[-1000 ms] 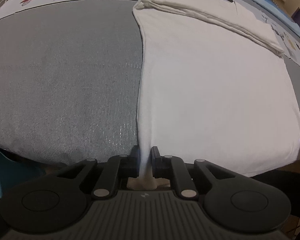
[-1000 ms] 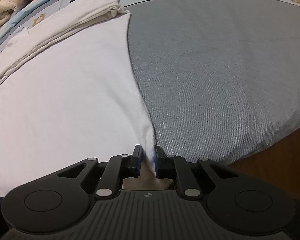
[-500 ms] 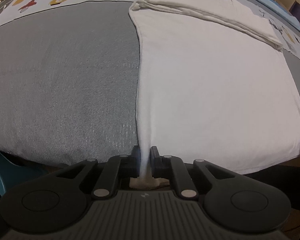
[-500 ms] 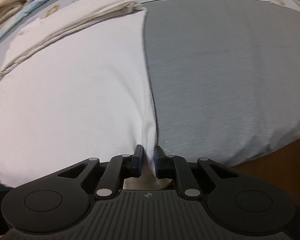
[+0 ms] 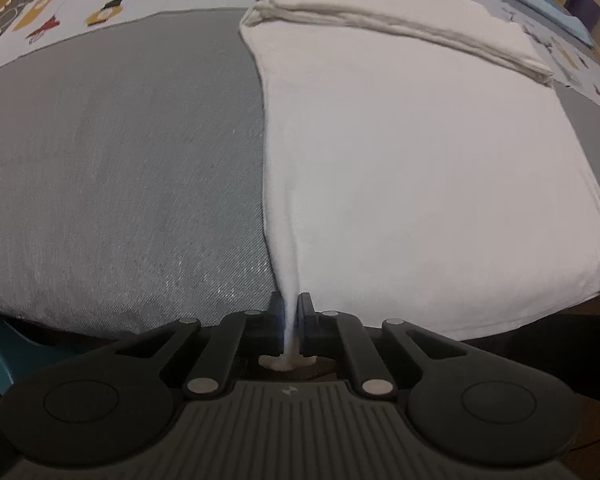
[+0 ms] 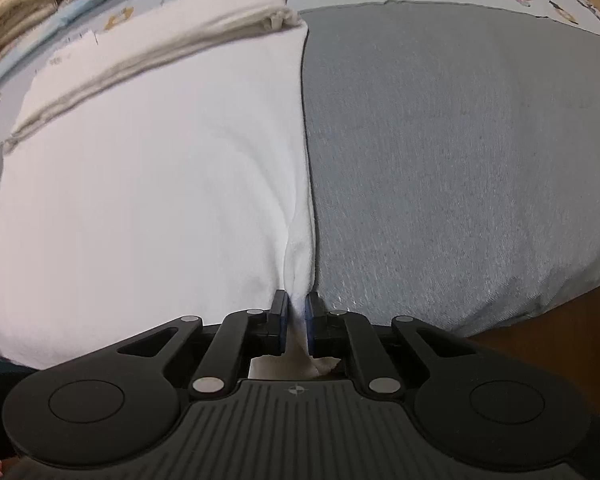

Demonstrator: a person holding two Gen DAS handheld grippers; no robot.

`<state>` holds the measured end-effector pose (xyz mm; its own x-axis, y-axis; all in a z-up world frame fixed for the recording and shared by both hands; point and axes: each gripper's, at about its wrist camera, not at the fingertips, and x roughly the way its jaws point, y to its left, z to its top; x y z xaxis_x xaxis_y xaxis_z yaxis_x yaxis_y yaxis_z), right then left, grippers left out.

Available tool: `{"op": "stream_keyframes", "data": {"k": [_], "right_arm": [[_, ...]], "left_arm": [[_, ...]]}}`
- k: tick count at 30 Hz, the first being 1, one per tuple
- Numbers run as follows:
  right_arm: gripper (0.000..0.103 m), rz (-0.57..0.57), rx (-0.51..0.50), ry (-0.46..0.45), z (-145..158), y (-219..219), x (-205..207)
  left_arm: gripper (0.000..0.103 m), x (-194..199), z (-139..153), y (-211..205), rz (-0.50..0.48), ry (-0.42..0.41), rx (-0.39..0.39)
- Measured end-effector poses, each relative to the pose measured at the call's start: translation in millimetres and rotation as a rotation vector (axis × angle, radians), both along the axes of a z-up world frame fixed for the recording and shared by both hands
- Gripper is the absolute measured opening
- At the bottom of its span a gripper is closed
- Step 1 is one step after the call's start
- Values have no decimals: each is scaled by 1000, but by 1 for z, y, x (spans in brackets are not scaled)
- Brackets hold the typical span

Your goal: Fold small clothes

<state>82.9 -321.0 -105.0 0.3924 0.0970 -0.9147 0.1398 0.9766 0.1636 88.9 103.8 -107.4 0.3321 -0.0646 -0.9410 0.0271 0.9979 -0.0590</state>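
My left gripper (image 5: 288, 322) and right gripper (image 6: 297, 326) each pinch a near corner of the white garment (image 5: 412, 168); the pinched fabric between the jaws is hidden from me. The garment lies flat on the grey cushion (image 5: 120, 168), its side edges running away from me to a folded band (image 5: 400, 28) at the far end, blurred.

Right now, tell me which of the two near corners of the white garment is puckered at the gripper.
The corner in the right gripper: the white garment bunches into creases above it. At the left gripper, the cloth runs up in one taut pleat.
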Motion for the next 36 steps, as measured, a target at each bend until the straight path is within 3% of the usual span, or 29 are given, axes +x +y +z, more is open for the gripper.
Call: {"op": "stream_keyframes", "data": {"k": [9, 13, 18, 25, 29, 32, 36], "right_arm": [[7, -35, 100, -222, 56, -13, -16], [6, -24, 151, -363, 101, -23, -25], [3, 5, 183, -474, 145, -40, -45], [3, 47, 214, -529, 173, -61, -84], [3, 5, 260, -519, 176, -67, -102], [3, -16, 287, -557, 191, -76, -117], [3, -43, 317, -595, 206, -91, -116]], "left_arm": [[5, -10, 46, -8, -44, -197, -10], [4, -17, 83, -11, -59, -289, -13], [4, -33, 128, -4, -59, -395, -36], [4, -76, 159, 15, -72, -413, -118], [4, -94, 165, 24, -65, -383, -162], [4, -109, 186, 35, -76, -403, -201], [4, -102, 205, 49, -63, -420, -231]]}}
